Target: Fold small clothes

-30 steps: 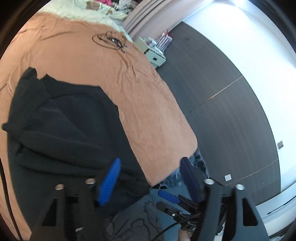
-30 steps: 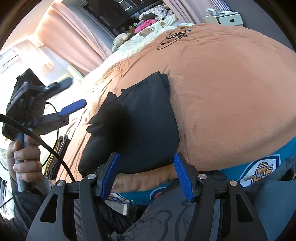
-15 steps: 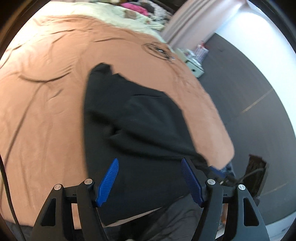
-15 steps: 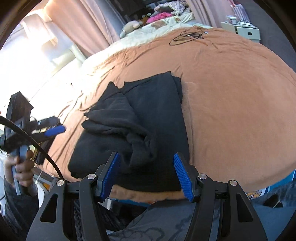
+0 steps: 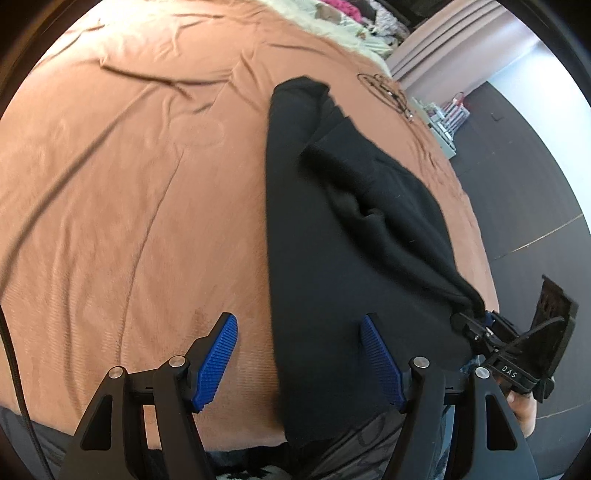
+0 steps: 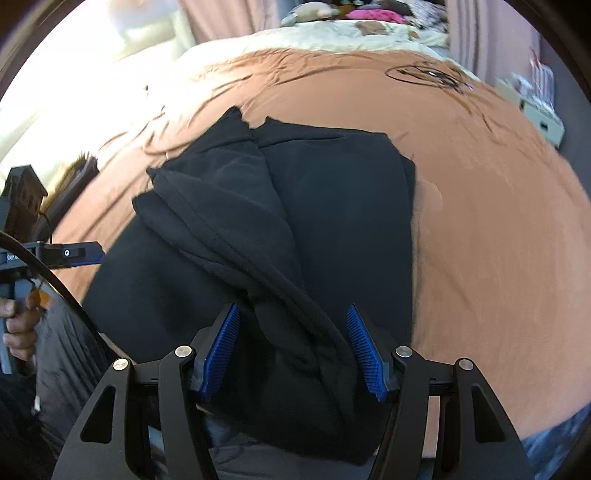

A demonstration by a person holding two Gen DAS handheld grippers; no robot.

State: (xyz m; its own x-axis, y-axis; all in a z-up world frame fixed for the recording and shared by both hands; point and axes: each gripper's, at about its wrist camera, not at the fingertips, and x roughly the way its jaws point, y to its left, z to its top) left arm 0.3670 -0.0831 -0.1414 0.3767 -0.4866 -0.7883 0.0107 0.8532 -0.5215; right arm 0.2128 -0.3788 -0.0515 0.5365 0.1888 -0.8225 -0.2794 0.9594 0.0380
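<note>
the black garment (image 6: 332, 206) lies on the orange bedcover (image 5: 129, 206), partly folded, with a loose bunched flap running down its middle toward the near edge of the bed

right tongs (image 6: 293, 347): jaws are closing, with the bunched flap between the blue pads; the cloth fills most of the gap, but i cannot tell that the pads press it yet, so i record them as not yet gripping. left tongs (image 5: 299, 362): jaws stand apart and hold nothing; the garment's long left edge runs between them, the left pad over bare bedcover and the right pad over black cloth

risks, as judged:
- the flap between the right pads is thick and twisted; a close on it may take several layers at once, and the whole stack would drag rather than one layer turn over
- the left tongs straddle the edge only; a close from there may pinch the bedcover with the garment and pull a ridge into both
- the near hem hangs at or past the bed edge under both tongs; a pull toward the person may slide the garment off
- the view is smeared in places, so layer edges are hard to confirm

surroundings: a coil of thin dark cable (image 6: 430, 75) lies on the bedcover well beyond the garment, clear of the work. pale bedding and soft items (image 6: 354, 26) sit at the far end. a small white unit (image 5: 443, 125) stands on the dark floor to the far right. nothing lies between the tongs and the garment
</note>
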